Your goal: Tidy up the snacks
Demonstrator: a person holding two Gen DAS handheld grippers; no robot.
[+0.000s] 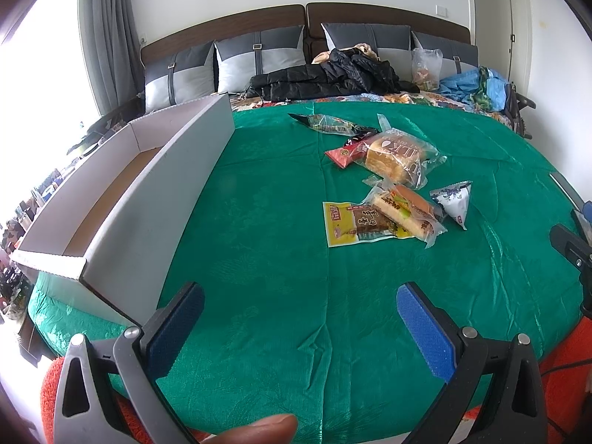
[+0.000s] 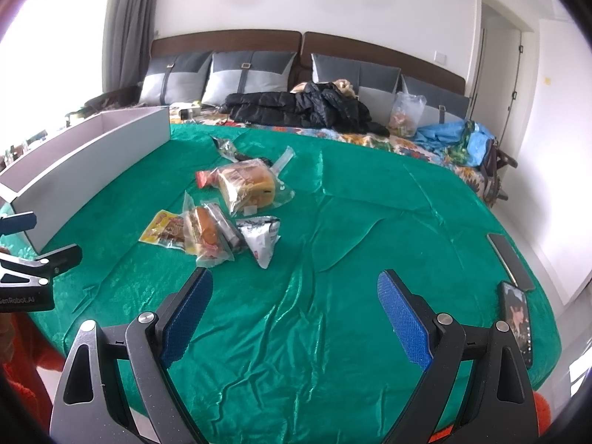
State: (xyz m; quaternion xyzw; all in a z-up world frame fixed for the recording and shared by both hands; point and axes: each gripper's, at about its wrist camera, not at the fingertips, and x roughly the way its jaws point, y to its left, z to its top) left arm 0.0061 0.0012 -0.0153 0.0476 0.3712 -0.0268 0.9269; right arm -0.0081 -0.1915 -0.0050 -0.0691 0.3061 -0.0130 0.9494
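Several wrapped snacks lie in a loose pile on the green bedspread (image 1: 259,259): a bread loaf bag (image 1: 396,157) (image 2: 248,185), a red packet (image 1: 342,153), a dark packet (image 1: 329,124), a yellow packet (image 1: 351,224) (image 2: 162,229), a sandwich cake (image 1: 407,209) (image 2: 205,235) and a white triangular pouch (image 1: 453,201) (image 2: 262,238). A long white cardboard box (image 1: 122,199) (image 2: 92,159) stands open at the left. My left gripper (image 1: 299,303) is open and empty near the bed's front edge. My right gripper (image 2: 296,296) is open and empty, just short of the pile.
A black jacket (image 1: 325,76), a clear bag (image 1: 425,66) and blue cloth (image 1: 470,83) lie by the pillows at the headboard. Two phones (image 2: 516,318) rest at the bed's right edge. A window is at the left.
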